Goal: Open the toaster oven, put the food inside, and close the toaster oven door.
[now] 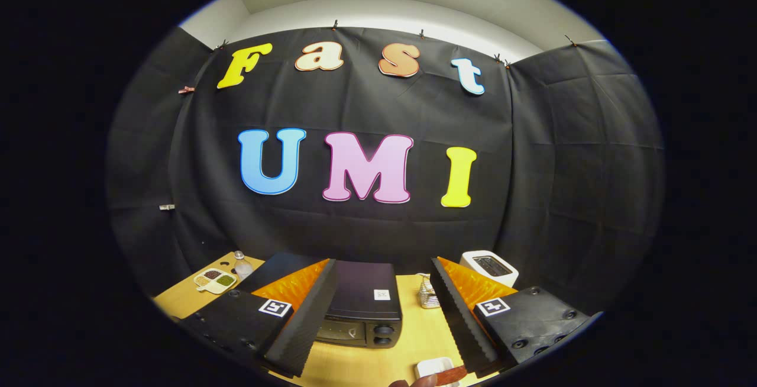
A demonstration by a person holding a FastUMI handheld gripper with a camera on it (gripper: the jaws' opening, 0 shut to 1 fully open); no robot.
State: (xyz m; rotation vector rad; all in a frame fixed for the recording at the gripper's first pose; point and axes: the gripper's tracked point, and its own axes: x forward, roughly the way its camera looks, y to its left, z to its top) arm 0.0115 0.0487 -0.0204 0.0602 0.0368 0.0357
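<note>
Held above the surface (pixel 361 369), the tool (pixel 384 339) has its two fingers spread wide apart, with nothing gripped between them. Each finger carries a small square marker on its upper face.

Between the fingers and just beyond them sits the toaster oven (pixel 362 307), a dark box with a flat top that bears a small white sticker. Its front faces the tool, and two round knobs (pixel 383 335) stand one above the other at the right side of that front. The left finger covers part of the front, and whether the door is fully shut I cannot tell for sure, though it looks closed.

Close to the tip of the right finger lies a small white dish (pixel 434 367), with a reddish-brown piece of food (pixel 452 375) at its near side. A fingertip of a person (pixel 414 382) shows just beside that food. Whether the food rests in the dish or only against it cannot be made out.

Right of the toaster oven, partly behind the right finger, stands a small wire basket (pixel 427 295). Further back on that side is a white pop-up toaster (pixel 489 267) with dark slots on top.

Off to the far left of the wooden surface lies a white divided tray (pixel 215 280) with brown and green contents, and a small clear bottle (pixel 242 265) stands just beside it.
</note>
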